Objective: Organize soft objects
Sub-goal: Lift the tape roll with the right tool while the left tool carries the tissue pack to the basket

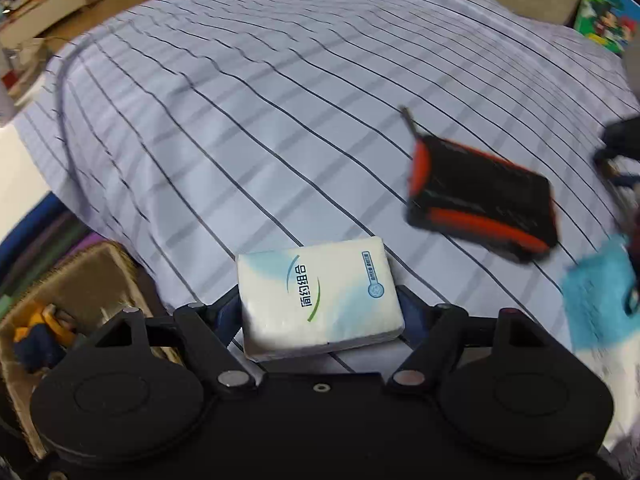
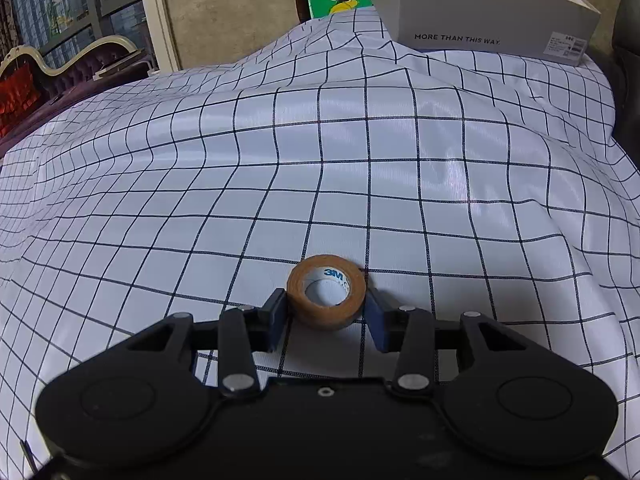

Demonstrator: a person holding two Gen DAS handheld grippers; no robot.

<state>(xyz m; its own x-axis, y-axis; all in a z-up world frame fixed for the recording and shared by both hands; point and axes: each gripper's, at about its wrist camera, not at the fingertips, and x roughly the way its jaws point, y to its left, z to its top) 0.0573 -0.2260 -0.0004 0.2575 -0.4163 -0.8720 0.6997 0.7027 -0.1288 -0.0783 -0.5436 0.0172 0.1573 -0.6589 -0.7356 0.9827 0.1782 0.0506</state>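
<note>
My left gripper (image 1: 320, 312) is shut on a white tissue pack (image 1: 318, 298) with blue-green print, held above the checked cloth (image 1: 240, 120). A black pouch with orange trim (image 1: 482, 196) lies on the cloth to the right, and a fluffy turquoise item (image 1: 600, 300) shows at the right edge. In the right wrist view my right gripper (image 2: 326, 306) is shut on a brown tape roll (image 2: 326, 294) with a white core, just above the checked cloth (image 2: 360, 160).
A woven basket (image 1: 80, 280) holding a yellow and blue toy sits low at the left, past the cloth's edge. A grey cardboard box (image 2: 480, 12) stands at the far right of the cloth. A dark sofa (image 2: 60, 76) is beyond the left edge.
</note>
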